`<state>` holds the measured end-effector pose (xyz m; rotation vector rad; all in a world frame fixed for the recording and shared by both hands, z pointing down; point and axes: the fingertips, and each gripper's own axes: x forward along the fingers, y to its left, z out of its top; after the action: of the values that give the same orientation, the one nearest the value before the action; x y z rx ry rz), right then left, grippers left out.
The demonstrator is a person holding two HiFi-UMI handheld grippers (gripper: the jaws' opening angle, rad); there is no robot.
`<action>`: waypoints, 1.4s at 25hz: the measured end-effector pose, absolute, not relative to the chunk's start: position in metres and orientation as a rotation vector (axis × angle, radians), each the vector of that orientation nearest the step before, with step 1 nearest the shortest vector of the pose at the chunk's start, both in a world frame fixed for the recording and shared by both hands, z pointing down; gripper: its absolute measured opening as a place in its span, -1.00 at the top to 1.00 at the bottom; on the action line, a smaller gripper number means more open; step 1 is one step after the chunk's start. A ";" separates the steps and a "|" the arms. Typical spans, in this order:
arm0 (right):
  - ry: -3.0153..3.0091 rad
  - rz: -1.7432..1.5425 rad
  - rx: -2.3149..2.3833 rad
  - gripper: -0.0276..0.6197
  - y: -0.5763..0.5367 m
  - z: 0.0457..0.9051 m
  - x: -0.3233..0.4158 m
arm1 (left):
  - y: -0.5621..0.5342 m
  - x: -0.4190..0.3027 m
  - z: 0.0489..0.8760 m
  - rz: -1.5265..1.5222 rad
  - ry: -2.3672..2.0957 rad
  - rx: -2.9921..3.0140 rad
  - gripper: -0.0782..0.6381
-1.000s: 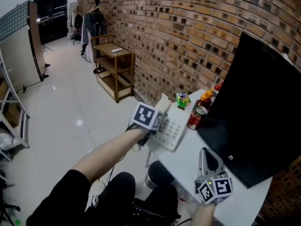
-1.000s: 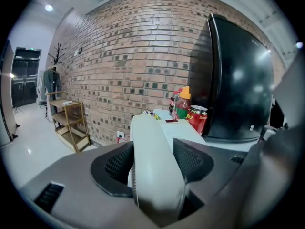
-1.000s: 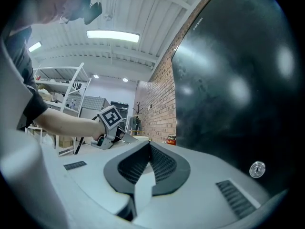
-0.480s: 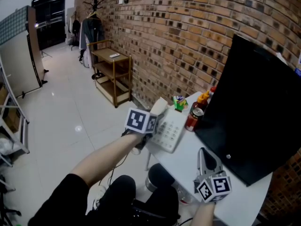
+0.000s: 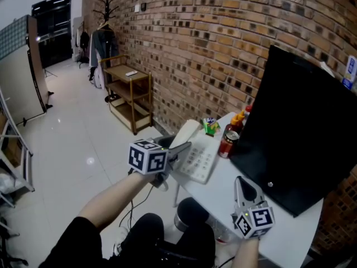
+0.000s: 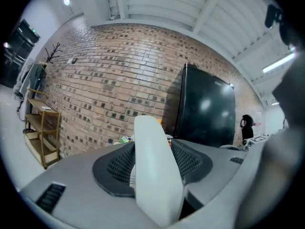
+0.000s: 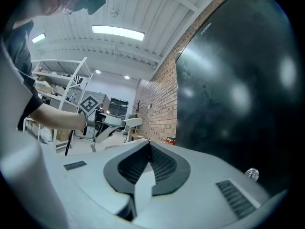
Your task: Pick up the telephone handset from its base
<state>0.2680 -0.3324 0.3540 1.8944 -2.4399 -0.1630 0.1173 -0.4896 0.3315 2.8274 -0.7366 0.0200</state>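
Raised off its base, the handset was clamped — long axis toward upper right — by the left gripper, jaws wide.

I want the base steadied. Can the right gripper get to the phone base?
Probably yes: only bare table lies between the right gripper and the phone base; the red can stands farther back.
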 end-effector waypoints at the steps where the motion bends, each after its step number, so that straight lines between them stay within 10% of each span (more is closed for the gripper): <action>1: -2.448 -0.158 1.889 0.89 -0.332 0.356 0.268 | -0.484 0.113 0.326 -0.027 -0.694 2.842 0.13; 35: -2.494 -0.333 1.882 0.89 -0.310 0.333 0.263 | -0.387 0.018 0.268 -0.646 0.013 2.963 0.13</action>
<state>0.2633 -0.3098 0.3326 1.8815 -2.4939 -0.3329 0.0181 -0.3874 0.2679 2.9626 0.0128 -0.6459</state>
